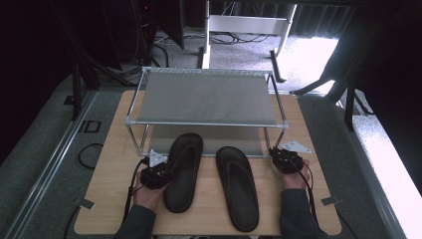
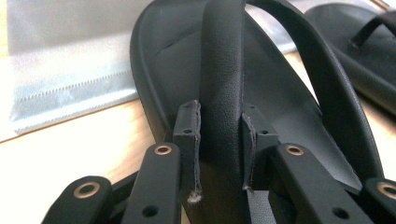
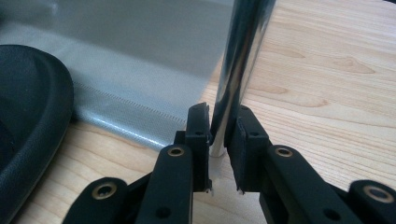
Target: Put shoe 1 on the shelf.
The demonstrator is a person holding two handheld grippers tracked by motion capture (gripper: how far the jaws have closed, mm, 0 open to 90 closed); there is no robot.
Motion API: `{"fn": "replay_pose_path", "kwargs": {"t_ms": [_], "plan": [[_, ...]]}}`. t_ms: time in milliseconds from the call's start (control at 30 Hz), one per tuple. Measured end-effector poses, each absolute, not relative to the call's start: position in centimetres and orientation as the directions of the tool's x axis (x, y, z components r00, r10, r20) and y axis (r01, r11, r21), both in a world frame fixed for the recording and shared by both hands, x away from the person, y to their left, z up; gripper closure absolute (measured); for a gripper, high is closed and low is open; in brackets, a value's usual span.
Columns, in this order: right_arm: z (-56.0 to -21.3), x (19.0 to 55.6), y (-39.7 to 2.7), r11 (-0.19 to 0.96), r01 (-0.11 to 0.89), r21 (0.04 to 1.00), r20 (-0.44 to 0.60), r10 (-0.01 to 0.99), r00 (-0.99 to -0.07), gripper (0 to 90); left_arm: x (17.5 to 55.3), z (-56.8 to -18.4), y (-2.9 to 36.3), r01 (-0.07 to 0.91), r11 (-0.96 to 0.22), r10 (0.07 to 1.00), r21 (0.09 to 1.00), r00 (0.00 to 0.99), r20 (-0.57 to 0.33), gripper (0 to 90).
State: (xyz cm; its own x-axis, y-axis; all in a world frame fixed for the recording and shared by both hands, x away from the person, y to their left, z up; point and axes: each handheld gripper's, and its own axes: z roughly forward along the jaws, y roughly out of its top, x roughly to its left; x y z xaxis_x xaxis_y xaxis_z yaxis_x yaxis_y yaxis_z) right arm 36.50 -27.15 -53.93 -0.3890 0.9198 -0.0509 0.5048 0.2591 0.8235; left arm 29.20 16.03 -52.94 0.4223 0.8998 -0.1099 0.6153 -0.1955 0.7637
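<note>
1. Counter (image 1: 114, 199): wooden; carries a two-tier shoe rack (image 1: 206, 97) with fabric shelves.
2. Left sandal (image 1: 183, 172): lies before the rack, toe under the lower shelf, near the right sandal (image 1: 238, 188). Probably light, flexible rubber; the strap (image 2: 223, 70) is the best hold.
3. Left hand-held gripper (image 2: 220, 154): jaws closed on that strap.
4. Right hand-held gripper (image 3: 220, 149): jaws clamped on the rack's metal leg (image 3: 238, 60), steadying it.

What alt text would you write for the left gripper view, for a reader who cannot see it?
The left gripper has its two black jaws closed on the strap of a black sandal lying on a wooden table. A second sandal lies at upper right, and the grey fabric shelf of a rack is behind.
</note>
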Motion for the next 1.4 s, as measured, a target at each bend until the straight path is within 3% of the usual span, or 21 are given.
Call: {"fn": "replay_pose_path", "kwargs": {"t_ms": [933,1400], "plan": [[-54.0,36.5,-27.2,0.260,0.505,0.823,-0.050,0.919,-0.391,78.8,32.5,-52.3,14.4,0.566,-0.182,0.915,0.804,0.398,-0.073,74.8],[-54.0,36.6,-27.2,0.262,0.505,0.822,-0.049,0.917,-0.395,79.0,35.7,-52.9,13.1,0.562,-0.113,0.952,0.819,0.298,-0.074,74.9]]}}
